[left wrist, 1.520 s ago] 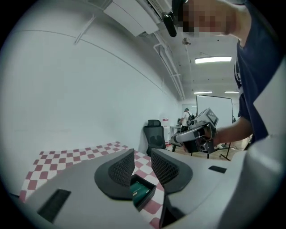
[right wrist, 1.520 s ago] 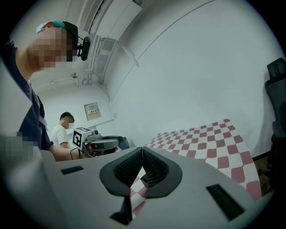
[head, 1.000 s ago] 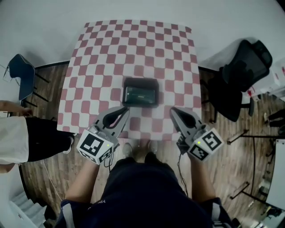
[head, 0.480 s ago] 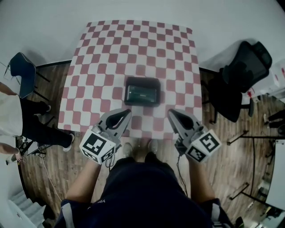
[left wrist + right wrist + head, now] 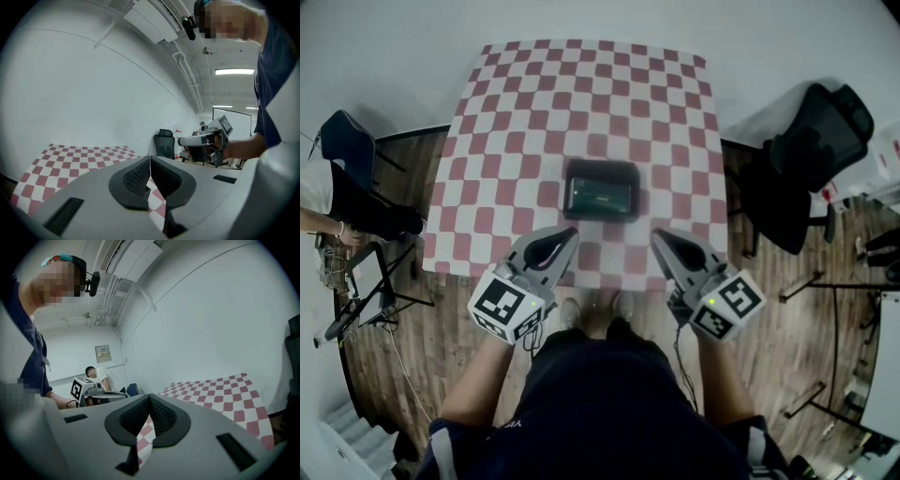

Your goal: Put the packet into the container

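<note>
Black container (image 5: 577, 171) near the table's (image 5: 581, 94) front edge already has the packet (image 5: 600, 195) lying in it, and over the last second the left gripper (image 5: 571, 233) and right gripper (image 5: 656, 235) barely budged at that edge, both clenched on nothing, so I'd call this done.
</note>
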